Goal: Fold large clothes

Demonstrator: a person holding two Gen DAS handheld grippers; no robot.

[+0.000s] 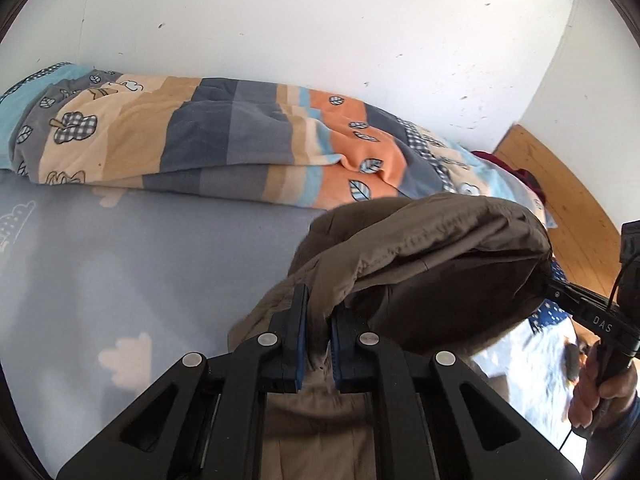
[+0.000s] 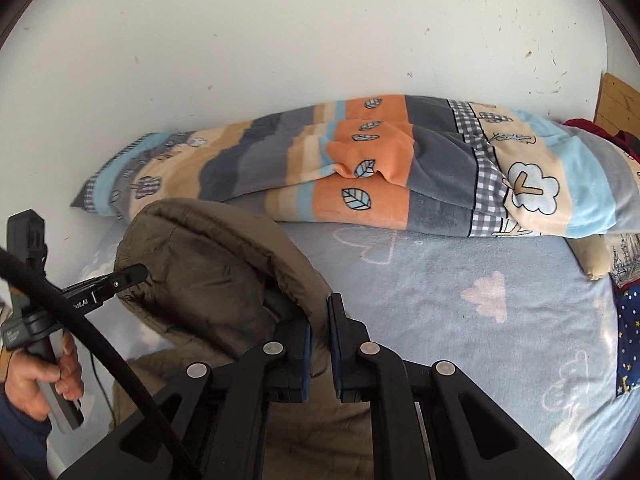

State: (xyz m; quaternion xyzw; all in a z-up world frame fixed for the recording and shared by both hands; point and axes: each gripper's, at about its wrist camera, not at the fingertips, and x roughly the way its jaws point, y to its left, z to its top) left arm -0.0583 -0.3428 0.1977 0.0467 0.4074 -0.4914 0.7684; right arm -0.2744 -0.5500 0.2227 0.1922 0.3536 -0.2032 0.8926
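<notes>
An olive-brown padded garment [image 1: 424, 256] hangs lifted above the bed, held up between both grippers. My left gripper [image 1: 319, 320] is shut on one edge of it. My right gripper [image 2: 319, 320] is shut on the other edge; the garment [image 2: 208, 264] arches up to its left in the right wrist view. The right gripper's tip [image 1: 556, 286] shows at the right of the left wrist view, biting the fabric. The left gripper's tip [image 2: 134, 272] shows at the left of the right wrist view, also on the fabric. The lower garment hangs below the fingers, mostly hidden.
A pale blue bed sheet [image 2: 460, 304] with cloud prints lies below. A folded striped orange, grey and blue blanket [image 2: 380, 168] lies along the white wall [image 2: 280, 40]. A wooden headboard [image 1: 560, 200] and a starry dark blue cloth [image 2: 630, 340] are at the right.
</notes>
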